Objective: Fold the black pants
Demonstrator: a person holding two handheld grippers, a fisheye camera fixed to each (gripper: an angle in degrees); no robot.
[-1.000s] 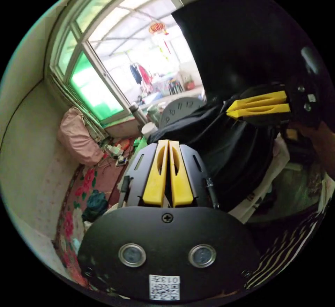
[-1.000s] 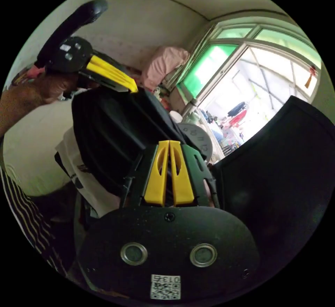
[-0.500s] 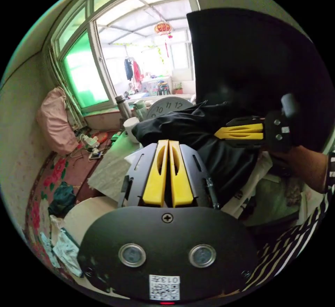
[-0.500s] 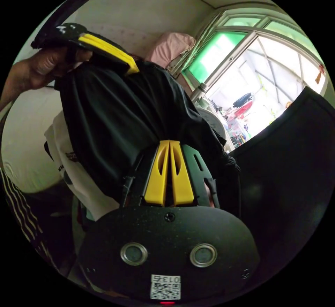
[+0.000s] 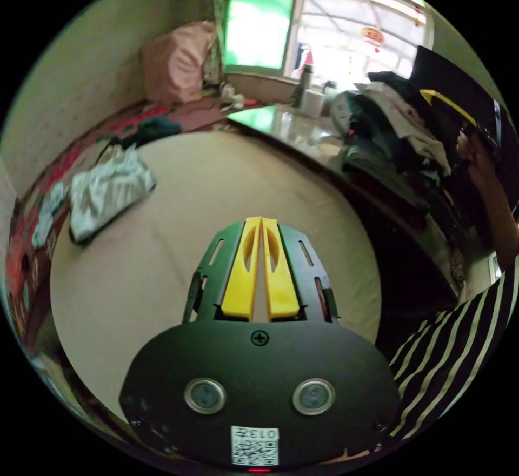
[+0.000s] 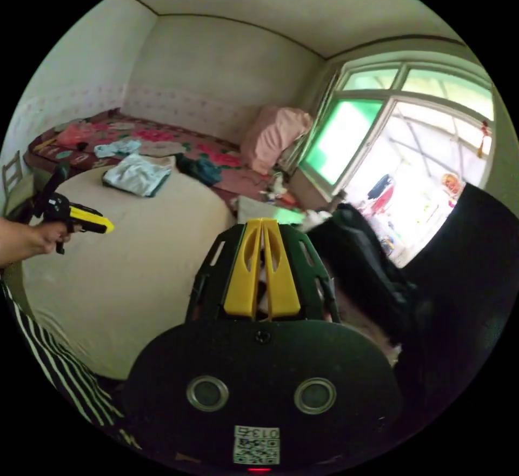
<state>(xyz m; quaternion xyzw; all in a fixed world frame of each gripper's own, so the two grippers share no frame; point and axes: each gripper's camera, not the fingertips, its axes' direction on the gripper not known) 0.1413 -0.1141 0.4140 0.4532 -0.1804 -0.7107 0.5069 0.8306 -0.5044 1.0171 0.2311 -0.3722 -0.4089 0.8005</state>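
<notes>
The black pants (image 6: 361, 266) lie bunched on top of a pile of clothes, just right of my right gripper (image 6: 262, 223). Its yellow jaws are shut, with no cloth seen between the tips. In the left gripper view the right gripper (image 5: 439, 101) is held in a hand at the top of that pile (image 5: 403, 125), where a dark garment (image 5: 385, 77) lies. My left gripper (image 5: 261, 222) is shut on nothing and hangs over the round beige table (image 5: 205, 189). In the right gripper view the left gripper (image 6: 91, 220) shows far left, in a hand.
A folded light garment (image 5: 108, 190) lies on the beige table's far side (image 6: 136, 174). A big dark panel (image 6: 470, 281) stands behind the pile. A floral bed (image 6: 162, 146), a pink bundle (image 6: 275, 133) and a window lie beyond. A striped sleeve (image 5: 454, 346) is near.
Both grippers held the black pants up before. The left one has let go and swung away over the beige table; the pants now rest on the pile by the right gripper.
</notes>
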